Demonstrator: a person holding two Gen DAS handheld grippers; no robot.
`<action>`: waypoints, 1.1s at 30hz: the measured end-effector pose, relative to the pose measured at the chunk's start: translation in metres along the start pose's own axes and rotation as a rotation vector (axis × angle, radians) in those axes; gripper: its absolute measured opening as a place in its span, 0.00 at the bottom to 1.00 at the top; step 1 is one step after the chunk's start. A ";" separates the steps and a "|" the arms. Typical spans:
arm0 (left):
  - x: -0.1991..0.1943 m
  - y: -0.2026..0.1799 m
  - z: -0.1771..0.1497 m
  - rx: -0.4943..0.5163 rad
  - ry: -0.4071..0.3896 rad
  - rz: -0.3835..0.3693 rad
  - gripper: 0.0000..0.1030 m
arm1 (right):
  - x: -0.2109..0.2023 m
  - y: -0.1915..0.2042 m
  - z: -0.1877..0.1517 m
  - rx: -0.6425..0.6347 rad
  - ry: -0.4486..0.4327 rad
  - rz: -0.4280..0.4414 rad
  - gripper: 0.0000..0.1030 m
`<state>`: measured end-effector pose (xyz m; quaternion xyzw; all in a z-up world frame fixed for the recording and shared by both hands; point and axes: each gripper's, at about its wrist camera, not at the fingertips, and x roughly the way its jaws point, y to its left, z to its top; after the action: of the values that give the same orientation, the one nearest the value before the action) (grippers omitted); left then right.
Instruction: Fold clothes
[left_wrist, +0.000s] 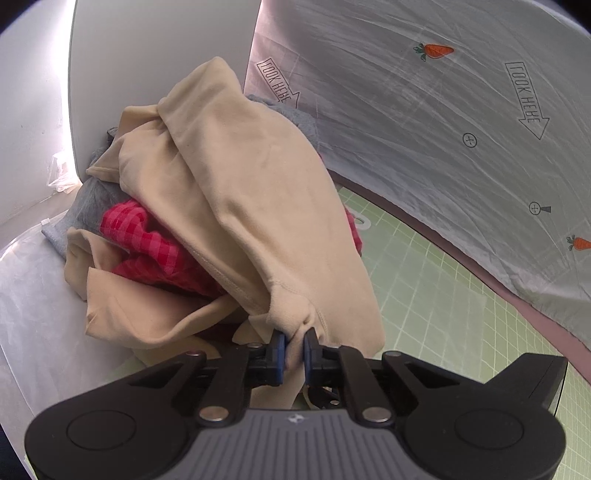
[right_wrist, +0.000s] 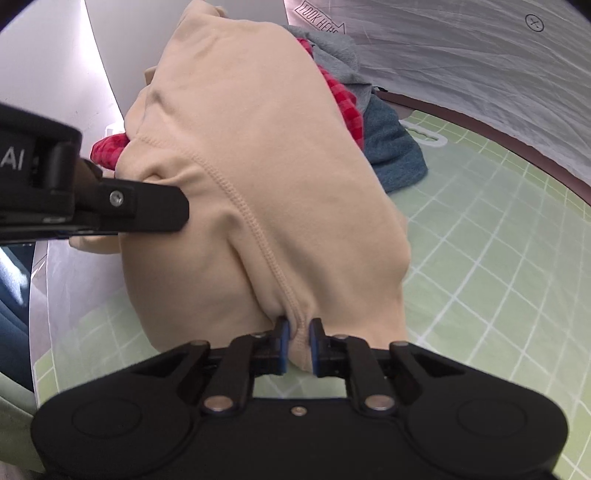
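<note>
The left gripper (left_wrist: 294, 341) pinches a bunched edge of the beige garment (left_wrist: 236, 206), which drapes over a pile of red checked cloth (left_wrist: 147, 240) and grey clothing (left_wrist: 86, 206) on the green grid mat (left_wrist: 443, 295). The right gripper (right_wrist: 299, 334) clamps a seamed fold of the same garment. The backdrop sheet (left_wrist: 424, 92) reads "LOOK HERE", mirrored; the pile's lower layers are hidden.

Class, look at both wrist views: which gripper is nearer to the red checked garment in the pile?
Left. The left gripper pinches the beige garment just below the red checked garment. The right gripper grips the beige hem farther off, with beige cloth between.
</note>
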<state>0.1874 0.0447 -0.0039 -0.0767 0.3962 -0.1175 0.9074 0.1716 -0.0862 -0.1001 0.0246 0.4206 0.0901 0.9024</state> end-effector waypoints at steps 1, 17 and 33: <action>-0.003 -0.004 -0.002 0.011 -0.005 0.001 0.10 | -0.006 -0.004 -0.002 0.015 -0.010 -0.008 0.06; -0.054 -0.183 -0.122 0.280 0.023 -0.205 0.09 | -0.168 -0.158 -0.124 0.260 -0.190 -0.293 0.05; -0.113 -0.412 -0.214 0.293 0.090 -0.638 0.09 | -0.364 -0.334 -0.227 0.459 -0.372 -0.605 0.05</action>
<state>-0.1076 -0.3303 0.0265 -0.0606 0.3708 -0.4539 0.8079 -0.1837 -0.4883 -0.0126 0.1164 0.2481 -0.2810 0.9197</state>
